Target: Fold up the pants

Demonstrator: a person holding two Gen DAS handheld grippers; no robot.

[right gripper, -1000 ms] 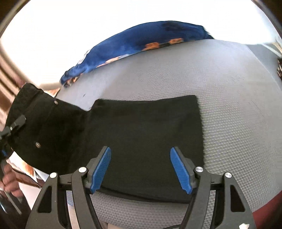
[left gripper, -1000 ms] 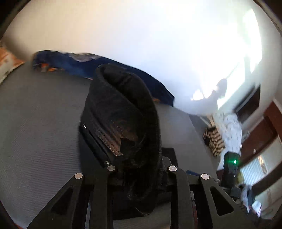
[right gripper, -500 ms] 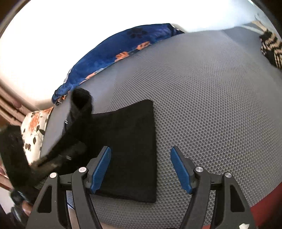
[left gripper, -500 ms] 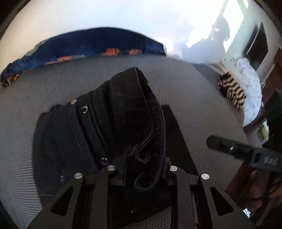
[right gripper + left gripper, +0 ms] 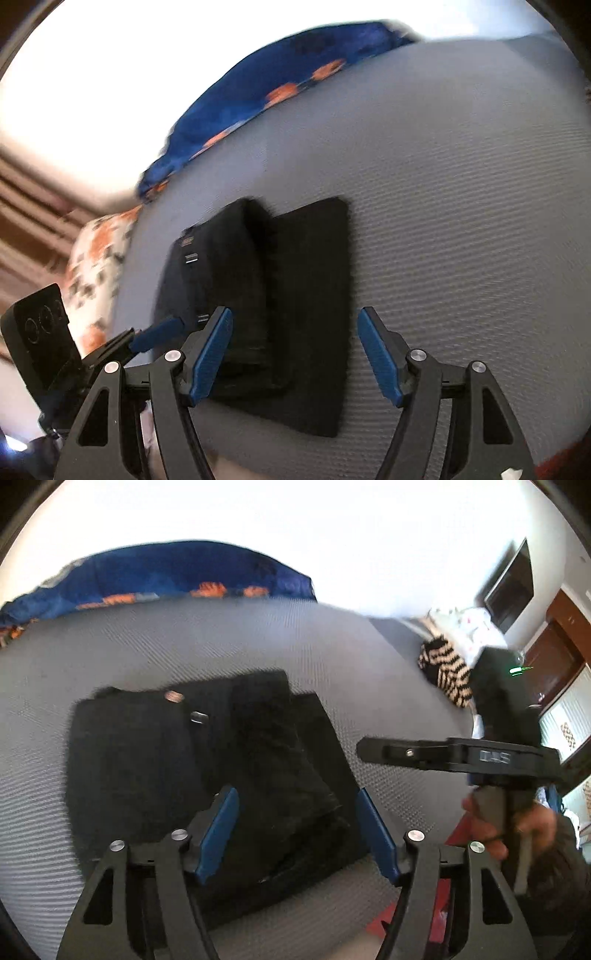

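Observation:
The black pants (image 5: 207, 775) lie folded in a compact stack on the grey bed cover (image 5: 221, 642), waistband part with metal buttons on top at the left. They also show in the right wrist view (image 5: 280, 306). My left gripper (image 5: 297, 830) is open and empty just above the stack's near edge. My right gripper (image 5: 295, 354) is open and empty over the stack's near right part. In the left wrist view the right gripper (image 5: 373, 751) enters from the right, held by a hand. In the right wrist view the left gripper (image 5: 155, 334) shows at the lower left.
A blue blanket with orange prints (image 5: 159, 576) lies along the far edge of the bed. A floral pillow (image 5: 99, 266) sits at the left. A striped cloth (image 5: 445, 668) and white laundry lie beyond the bed's right side, near dark wooden furniture.
My left gripper opened and let go of the waistband bundle, which now lies flat on the folded legs. My right gripper swung to the right of the stack.

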